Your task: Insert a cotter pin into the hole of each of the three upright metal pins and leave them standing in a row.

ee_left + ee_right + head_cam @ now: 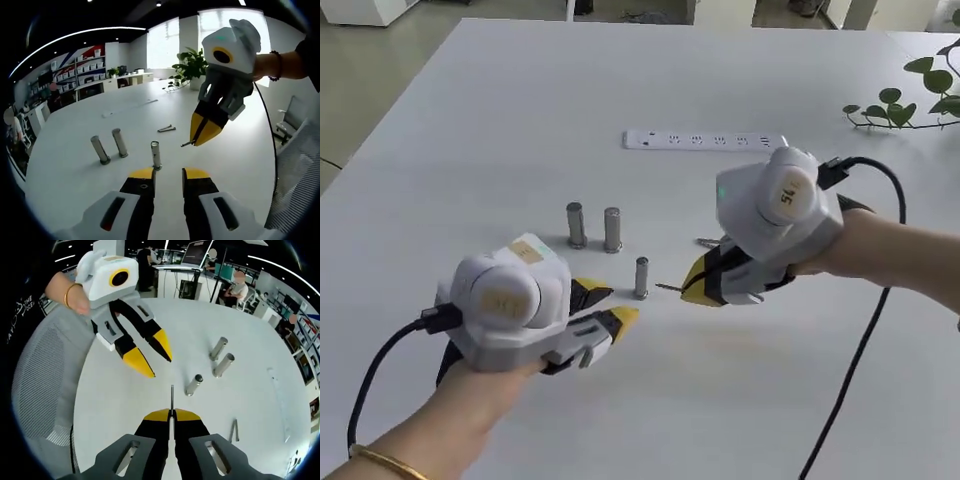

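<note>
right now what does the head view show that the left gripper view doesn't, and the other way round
Head view: the left hand with its bracelet, holding the open left gripper. Left gripper view: shelves and windows of the room behind. Shared: three metal pins, the right gripper shut on a cotter pin, a spare cotter pin lying flat, and the plant.
</note>
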The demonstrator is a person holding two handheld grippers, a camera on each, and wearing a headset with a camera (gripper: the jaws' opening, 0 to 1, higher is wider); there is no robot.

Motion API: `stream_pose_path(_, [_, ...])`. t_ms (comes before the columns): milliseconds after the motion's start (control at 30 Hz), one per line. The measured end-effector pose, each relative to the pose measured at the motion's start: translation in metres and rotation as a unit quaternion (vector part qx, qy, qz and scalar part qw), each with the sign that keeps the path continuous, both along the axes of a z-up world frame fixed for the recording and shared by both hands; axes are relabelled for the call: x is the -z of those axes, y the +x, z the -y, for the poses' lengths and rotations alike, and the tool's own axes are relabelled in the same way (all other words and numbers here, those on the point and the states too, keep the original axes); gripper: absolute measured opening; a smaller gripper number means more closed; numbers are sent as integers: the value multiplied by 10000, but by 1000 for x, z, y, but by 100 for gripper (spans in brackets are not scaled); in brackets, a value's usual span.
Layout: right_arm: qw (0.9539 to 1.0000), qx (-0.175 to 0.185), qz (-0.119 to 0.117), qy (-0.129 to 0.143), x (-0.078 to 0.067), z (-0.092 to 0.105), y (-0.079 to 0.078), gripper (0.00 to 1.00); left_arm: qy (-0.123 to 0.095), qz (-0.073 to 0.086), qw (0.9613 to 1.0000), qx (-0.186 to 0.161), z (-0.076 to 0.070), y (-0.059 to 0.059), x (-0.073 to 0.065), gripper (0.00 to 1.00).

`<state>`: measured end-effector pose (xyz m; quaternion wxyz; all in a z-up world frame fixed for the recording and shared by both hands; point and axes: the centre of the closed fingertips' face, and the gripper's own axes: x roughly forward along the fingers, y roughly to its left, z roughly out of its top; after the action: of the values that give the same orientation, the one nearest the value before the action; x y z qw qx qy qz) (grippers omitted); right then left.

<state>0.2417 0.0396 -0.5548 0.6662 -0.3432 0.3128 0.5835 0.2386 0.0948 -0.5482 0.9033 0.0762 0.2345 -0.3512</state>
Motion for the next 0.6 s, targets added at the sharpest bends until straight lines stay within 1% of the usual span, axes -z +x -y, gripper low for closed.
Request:
stream_pose_path(67, [10000,77,-14,-35,1,0,2,0,-11,-5,10000,-51,1,6,0,19])
stream_pose_path(133, [9998,184,-77,-28,2,-1,4,0,-13,1,10000,-84,1,10,0,19])
stream_pose_path(300, [9991,388,-127,-86,5,-1,14,0,-3,14,9999,-145,4,24,3,19])
stream_pose_path(400, [9989,434,-118,-160,7,-2,17,0,36,16,9999,-159,5,30,7,19])
stream_pose_path(467, [9987,455,-143,-178,8,-4,19,0,130,-6,9998,-121,7,35,13,19])
stream_pose_path(500, [9987,464,-143,-181,9,-4,23,0,146,-23,9998,-116,8,37,15,19])
stream_pose_path(533, [9986,467,-140,-203,9,-3,26,0,163,-29,9998,-112,9,38,16,19])
stream_pose_path(600, [9988,348,22,-331,10,-3,30,0,211,-46,9997,-62,12,40,20,19])
